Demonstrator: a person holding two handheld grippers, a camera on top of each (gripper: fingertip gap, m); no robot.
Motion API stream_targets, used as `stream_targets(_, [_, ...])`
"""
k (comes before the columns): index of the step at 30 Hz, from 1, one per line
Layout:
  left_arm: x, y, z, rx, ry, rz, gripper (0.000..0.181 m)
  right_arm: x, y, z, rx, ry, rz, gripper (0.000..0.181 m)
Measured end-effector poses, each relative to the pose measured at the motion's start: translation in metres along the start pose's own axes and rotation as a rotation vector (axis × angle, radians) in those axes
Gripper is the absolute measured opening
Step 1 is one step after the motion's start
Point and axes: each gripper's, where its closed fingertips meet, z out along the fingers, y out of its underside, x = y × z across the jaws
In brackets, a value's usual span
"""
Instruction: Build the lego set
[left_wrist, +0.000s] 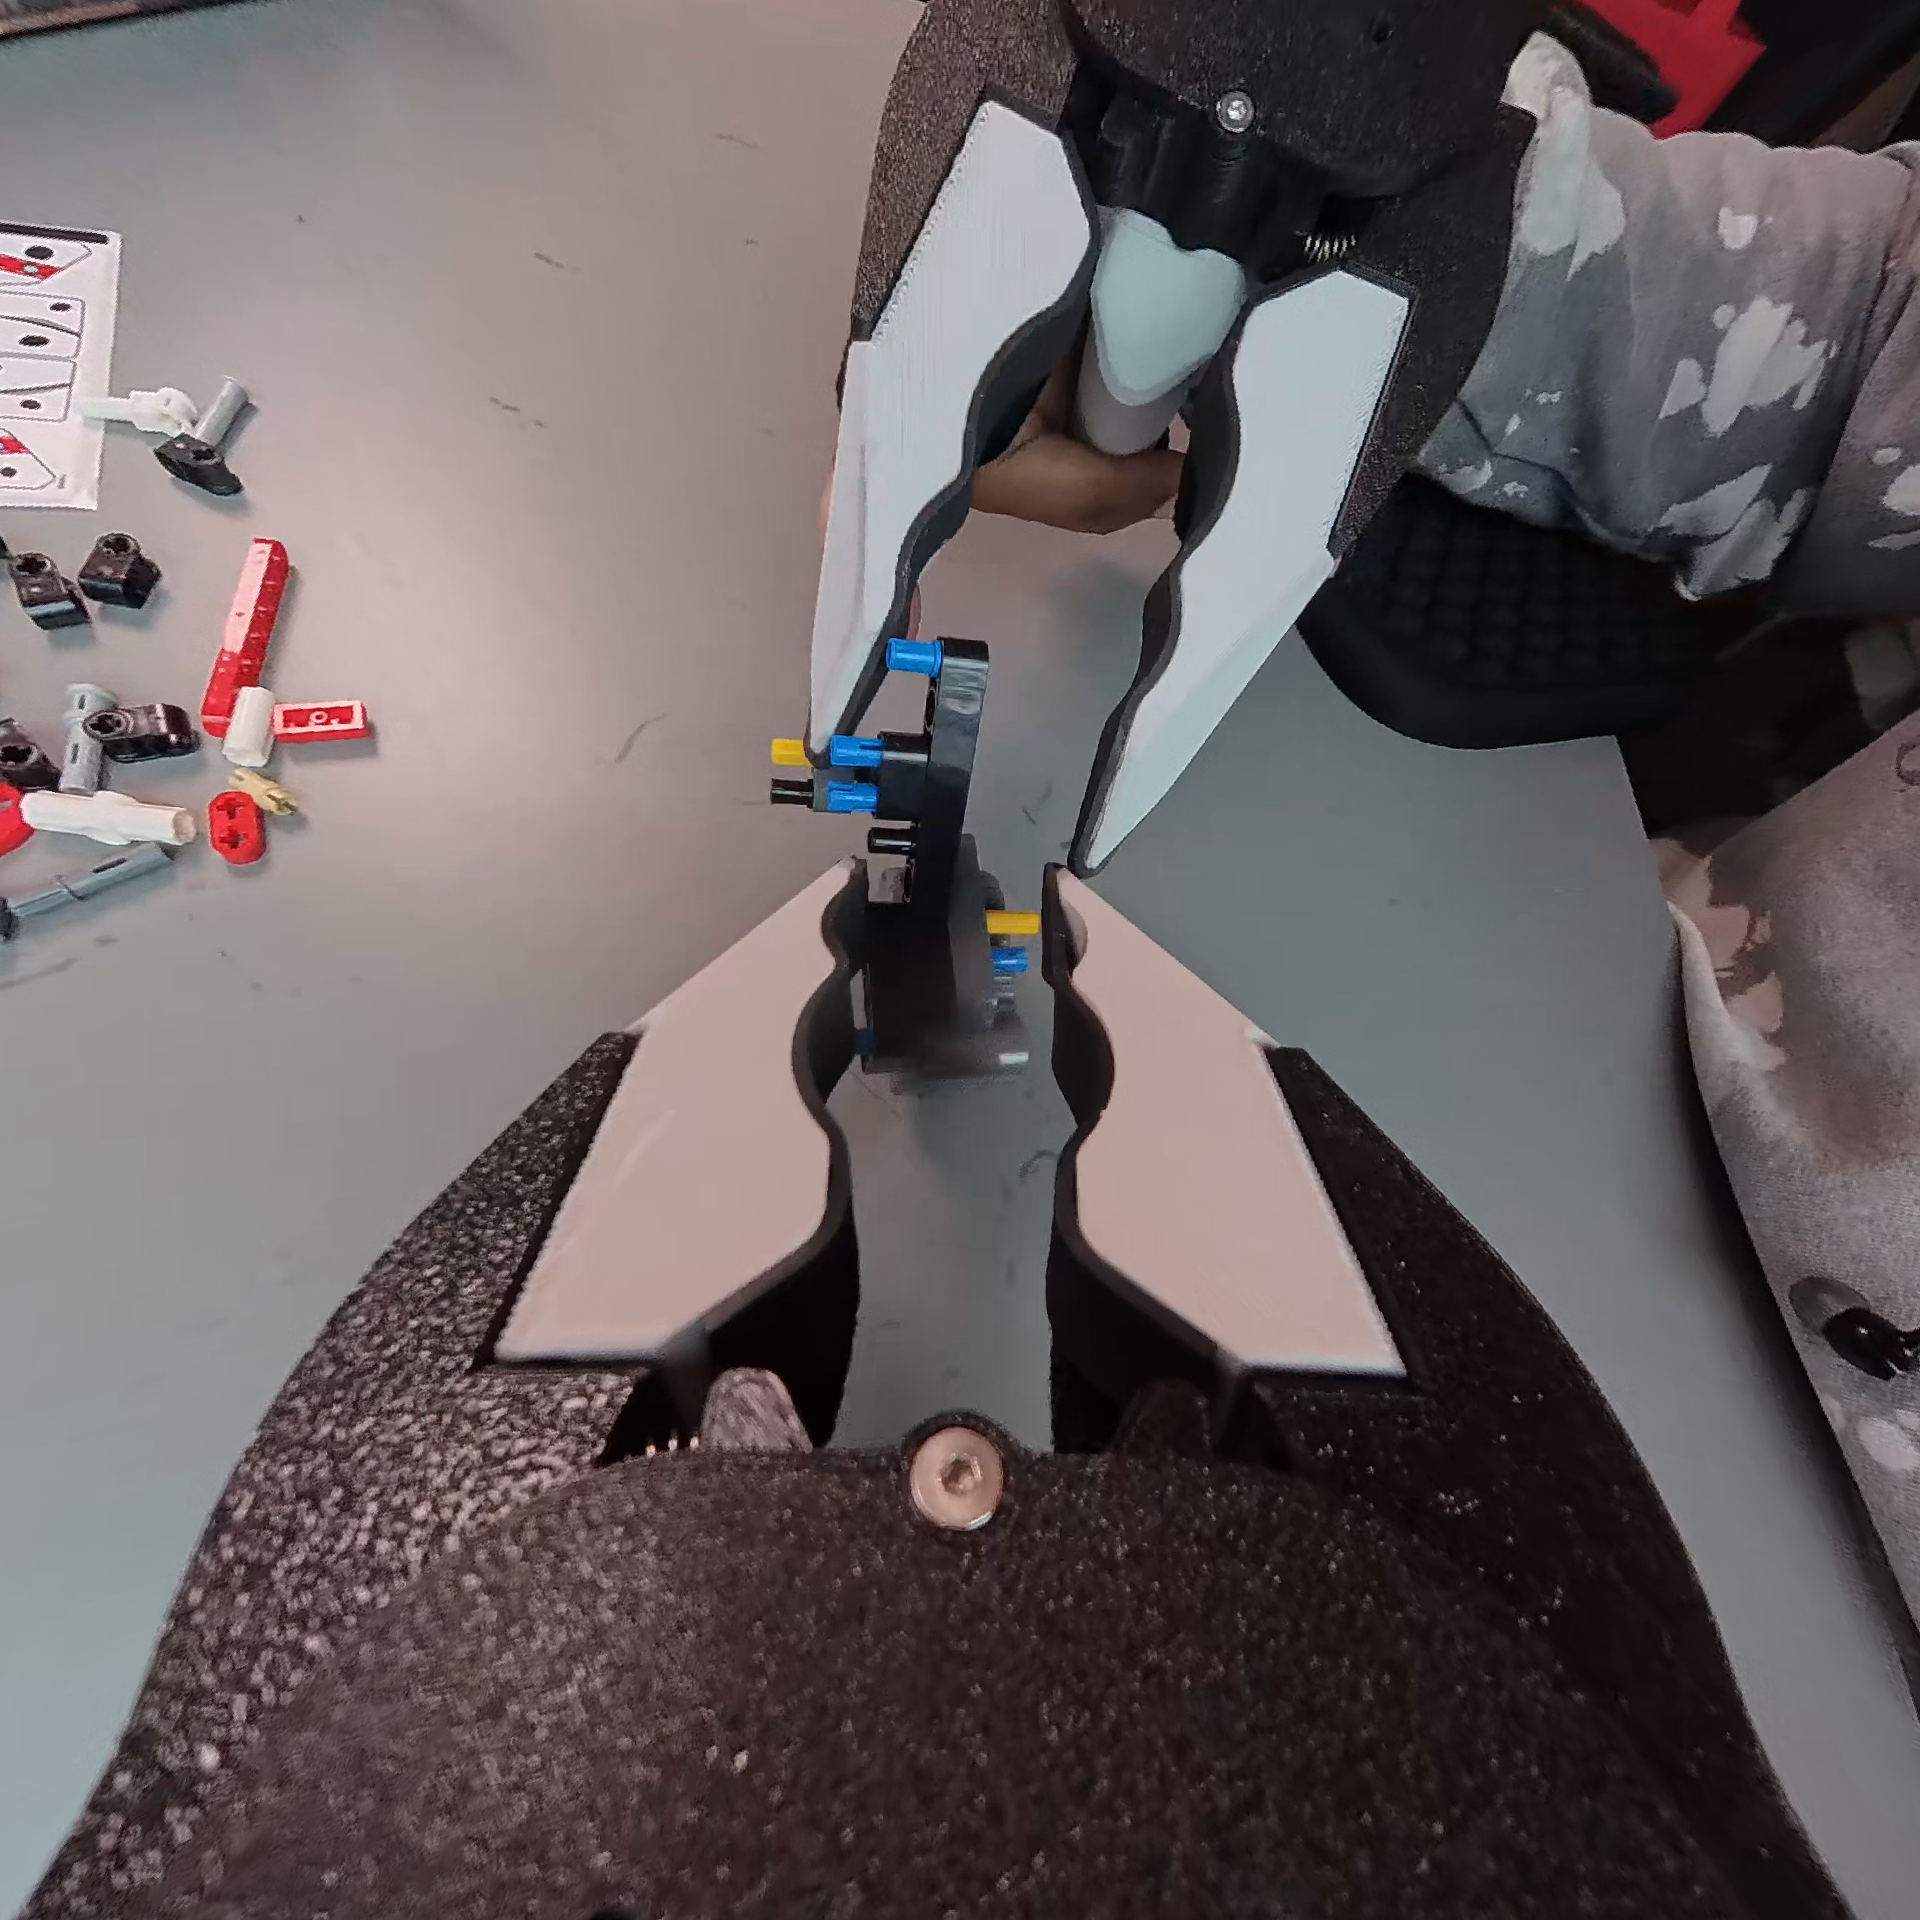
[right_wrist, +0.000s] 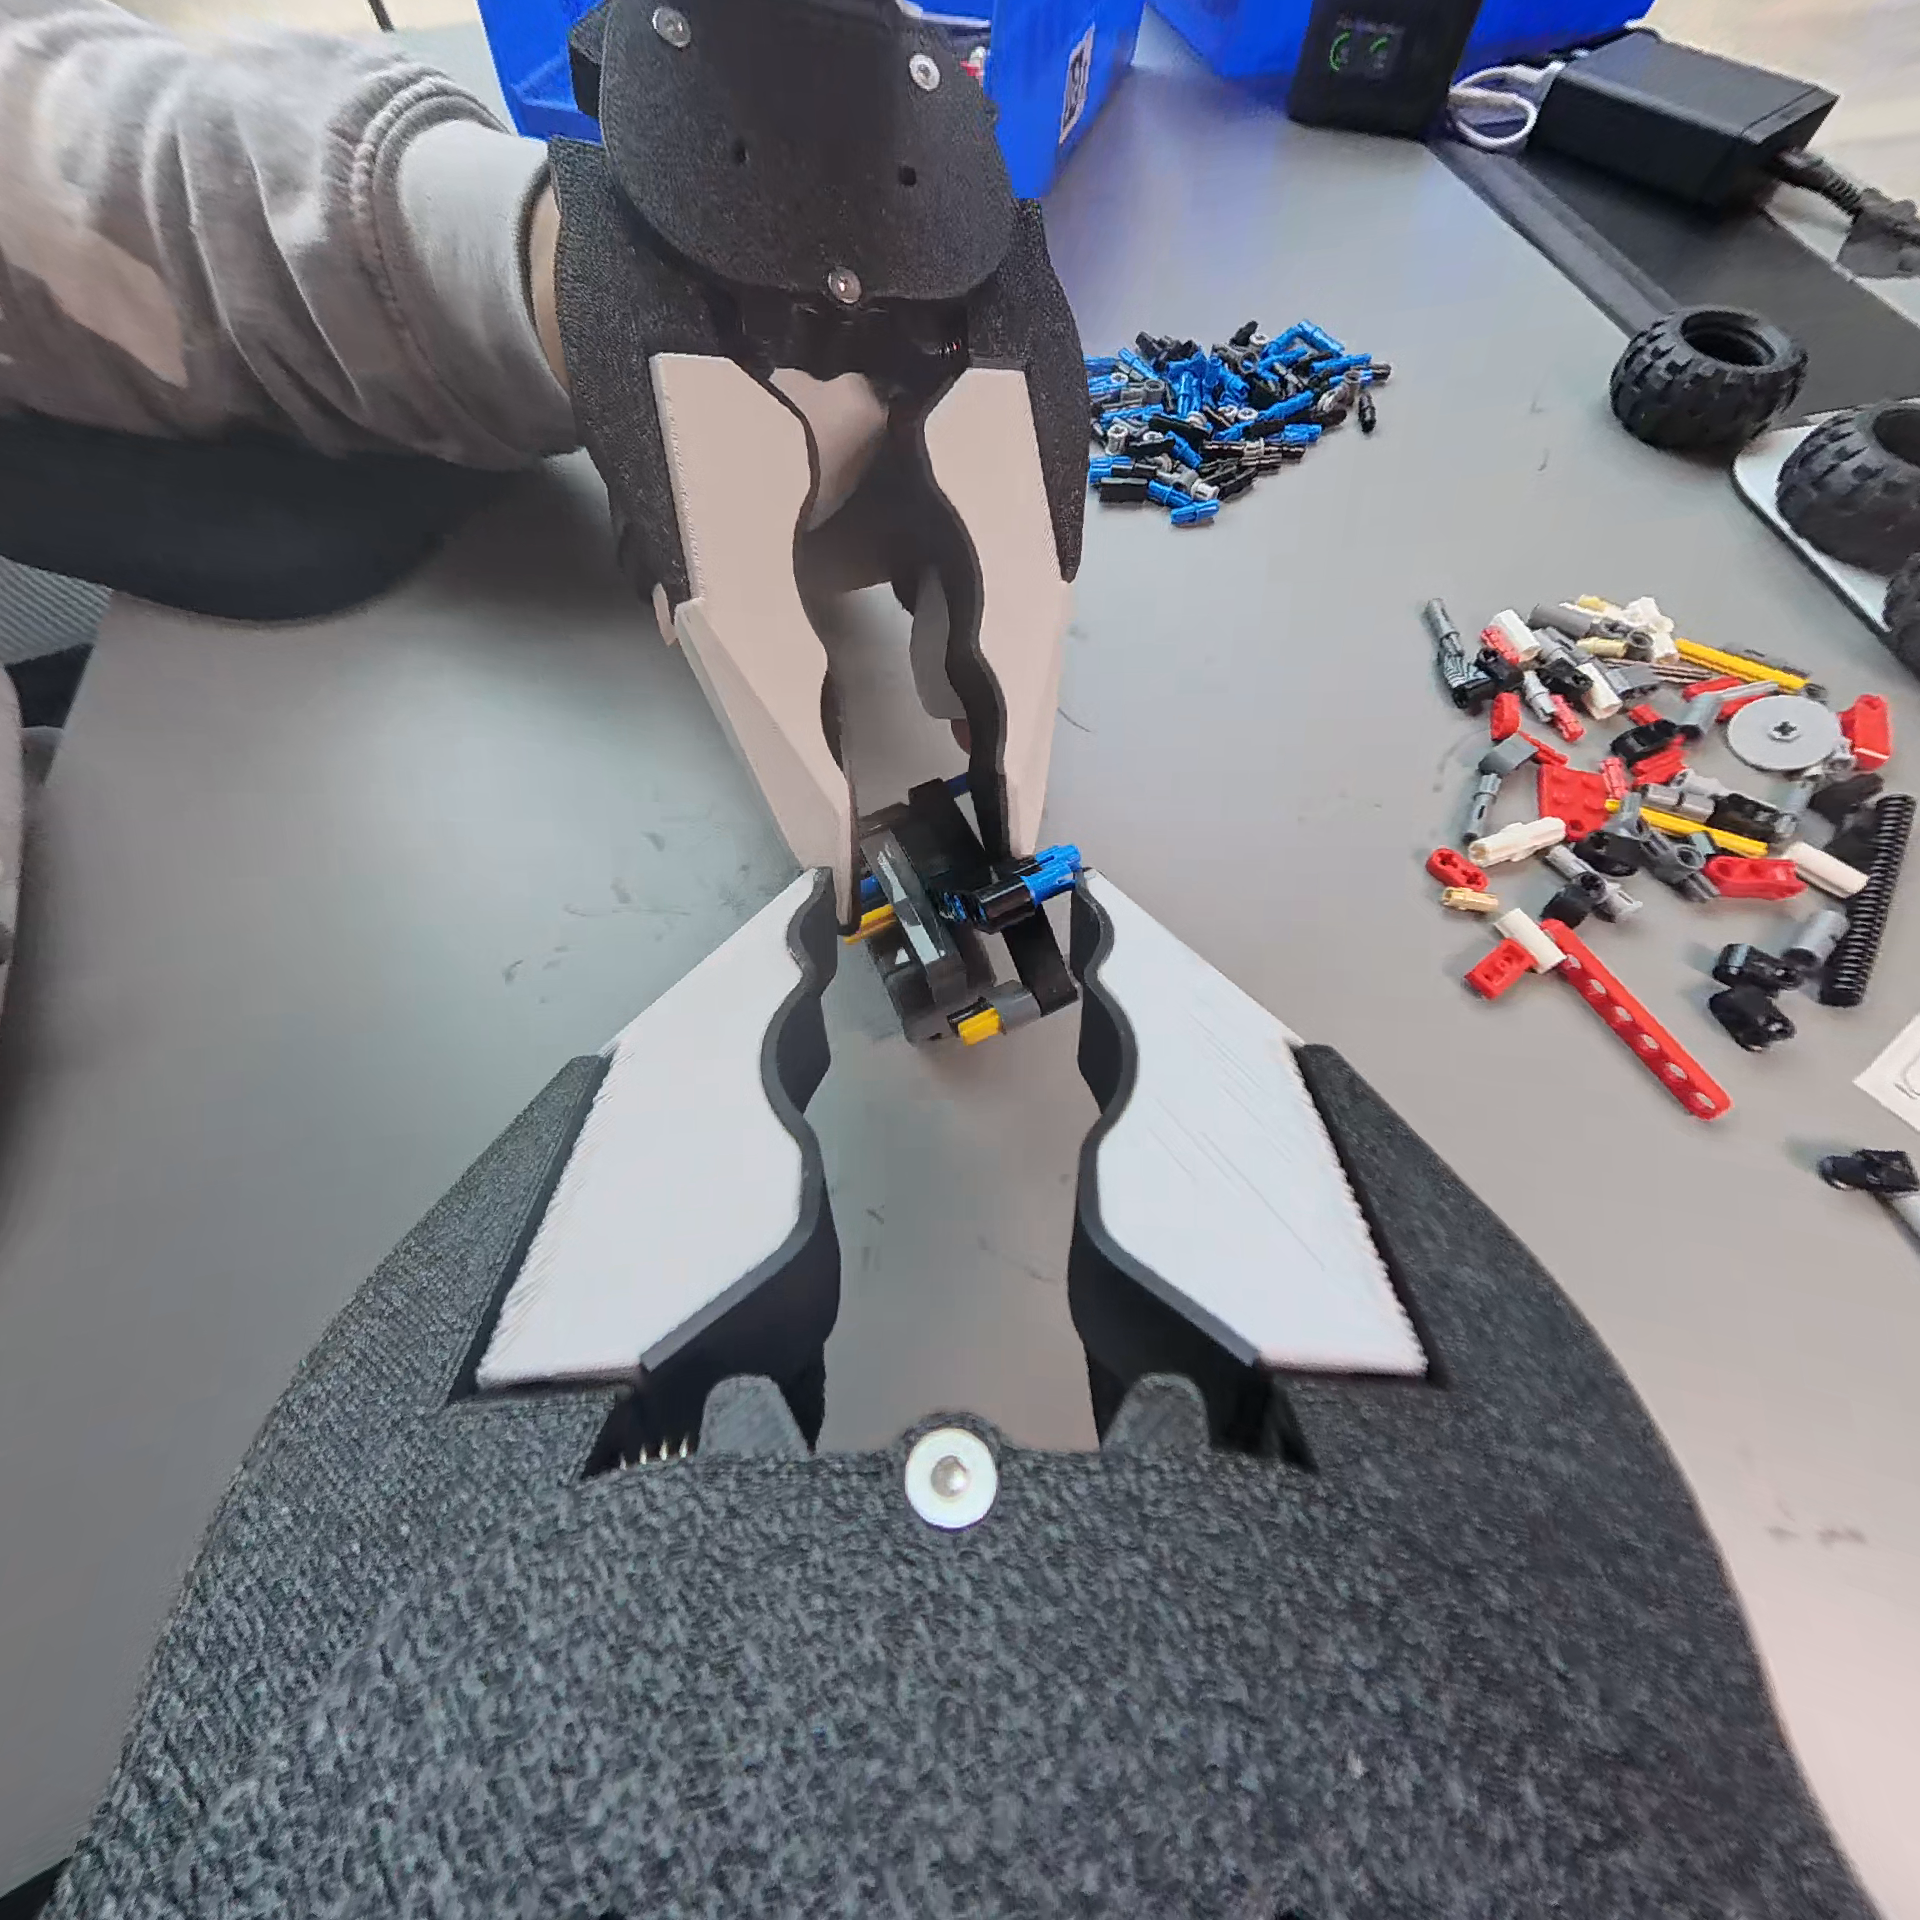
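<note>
A small black lego assembly (left_wrist: 951, 748) with blue and yellow pins stands on the grey table (left_wrist: 468, 1039). My left gripper (left_wrist: 953, 873) is closed around its lower part, with a finger against each side. My right gripper (left_wrist: 956, 800) reaches in from the opposite side. It is open: one fingertip (left_wrist: 826, 727) touches a blue pin and the other hangs clear. In the right wrist view the assembly (right_wrist: 935, 935) sits between my right gripper's (right_wrist: 954, 883) spread fingers. My left gripper (right_wrist: 932, 878) clamps it from above.
Loose red, black and white parts (left_wrist: 249, 644) and a sticker sheet (left_wrist: 42, 364) lie to the left. The right wrist view shows a pile of blue and black pins (right_wrist: 1226, 426), mixed parts (right_wrist: 1662, 790), black tyres (right_wrist: 1704, 374), blue bins (right_wrist: 1039, 83) and a power adapter (right_wrist: 1683, 114). Less than 4 cm separates the two grippers' tips.
</note>
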Motion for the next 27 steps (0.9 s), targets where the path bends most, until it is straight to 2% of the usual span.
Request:
stream_targets(2, [0.002, -0.002, -0.008, 0.015, 0.019, 0.0, 0.045, 0.001, -0.001, -0.001, 0.013, -0.016, 0.014, 0.04])
stream_targets(5, [0.002, -0.004, -0.02, 0.041, 0.03, -0.008, 0.049, -0.001, 0.005, 0.0, 0.004, -0.049, 0.005, 0.036])
stream_targets(7, [-0.001, 0.003, -0.022, 0.007, 0.007, -0.012, 0.056, 0.003, 0.006, 0.001, 0.003, -0.047, 0.012, 0.036])
stream_targets(12, [-0.002, 0.024, -0.002, -0.102, -0.047, 0.04, 0.075, 0.006, 0.002, 0.003, 0.011, -0.097, -0.022, 0.046])
stream_targets(14, [-0.001, 0.028, 0.008, -0.145, -0.032, 0.062, 0.068, 0.004, 0.0, 0.005, 0.003, -0.145, -0.052, 0.046])
stream_targets(16, [0.0, 0.028, 0.013, -0.161, -0.024, 0.092, 0.046, 0.0, 0.001, 0.008, -0.017, -0.188, -0.077, 0.043])
stream_targets(17, [0.0, 0.027, 0.013, -0.162, -0.023, 0.106, 0.042, 0.0, 0.002, 0.009, -0.022, -0.197, -0.09, 0.039])
stream_targets(20, [0.0, 0.028, 0.013, -0.16, -0.007, 0.118, 0.041, 0.002, 0.001, 0.011, -0.019, -0.19, -0.119, 0.027])
stream_targets(27, [0.001, 0.028, 0.011, -0.159, 0.018, 0.11, 0.039, -0.002, 0.001, 0.011, -0.007, -0.173, -0.182, 0.026])
